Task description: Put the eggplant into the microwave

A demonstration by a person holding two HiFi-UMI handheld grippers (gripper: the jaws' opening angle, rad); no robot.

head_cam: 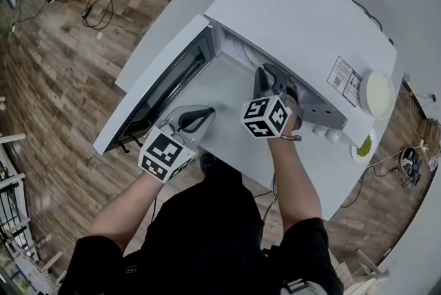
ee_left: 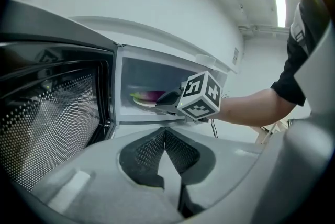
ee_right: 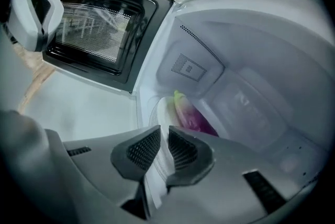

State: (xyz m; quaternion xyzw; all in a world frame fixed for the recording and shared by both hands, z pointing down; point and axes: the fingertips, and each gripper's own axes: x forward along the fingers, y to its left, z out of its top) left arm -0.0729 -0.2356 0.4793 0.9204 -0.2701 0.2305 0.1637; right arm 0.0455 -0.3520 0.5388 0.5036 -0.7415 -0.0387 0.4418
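Right gripper view showed the eggplant [ee_right: 194, 117] lying on a plate [ee_right: 161, 109] inside the microwave [ee_right: 251, 60]; that part looked done. The right gripper [ee_right: 163, 147] was nearly closed and held nothing. The left gripper [ee_left: 164, 147] was closed and empty. The door [ee_right: 94, 29] was not yet shut.

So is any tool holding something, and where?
Left tool: nothing. Right tool: jaws sit around the plate at its near rim; whether they pinch it cannot be told.

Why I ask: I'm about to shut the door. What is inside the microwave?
An eggplant lies on a white plate inside the microwave. The right claw covers the plate's near edge and whatever lies in front of it.
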